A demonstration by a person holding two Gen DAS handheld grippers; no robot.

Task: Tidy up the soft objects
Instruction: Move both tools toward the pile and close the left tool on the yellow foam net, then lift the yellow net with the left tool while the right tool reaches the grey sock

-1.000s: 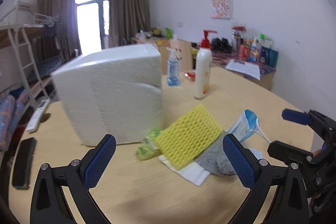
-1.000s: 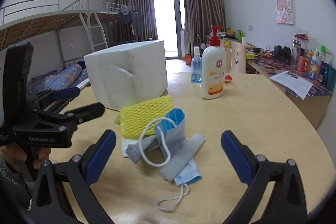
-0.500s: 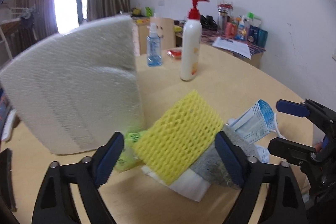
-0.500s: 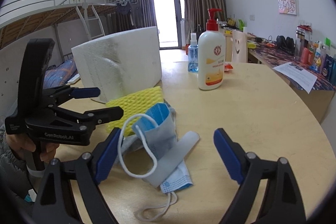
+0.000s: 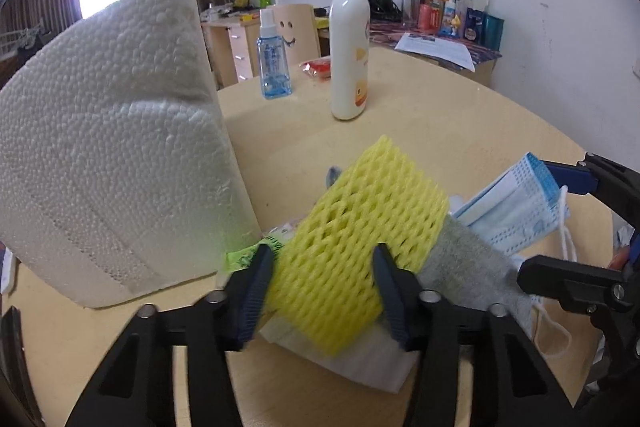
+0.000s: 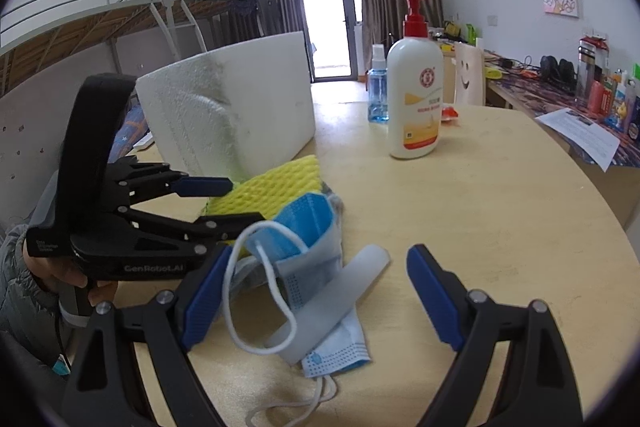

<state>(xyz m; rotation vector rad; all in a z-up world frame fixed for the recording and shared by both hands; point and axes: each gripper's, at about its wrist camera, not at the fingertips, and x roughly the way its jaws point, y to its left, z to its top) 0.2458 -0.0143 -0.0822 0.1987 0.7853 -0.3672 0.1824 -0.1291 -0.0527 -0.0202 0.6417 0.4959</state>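
Note:
A yellow foam net sleeve [image 5: 360,227] lies on a pile of soft things on the round wooden table [image 5: 460,123]. My left gripper [image 5: 324,291] has closed its blue pads on the sleeve's near end. The sleeve also shows in the right wrist view [image 6: 276,187]. Under it lie a grey cloth [image 5: 468,267] and a white pad [image 5: 352,359]. Blue face masks [image 6: 316,267] with white ear loops lie beside it. My right gripper [image 6: 316,301] is open around the masks, low over the table.
A white styrofoam box [image 5: 108,167] stands just left of the pile. A white pump bottle with a red top [image 5: 349,39] and a small blue spray bottle [image 5: 274,67] stand further back. A green wrapper [image 5: 248,255] lies by the box. A cluttered desk lines the right wall.
My left gripper moved forward to the yellow sleeve and closed on it. My right gripper moved in closer over the masks and stayed open.

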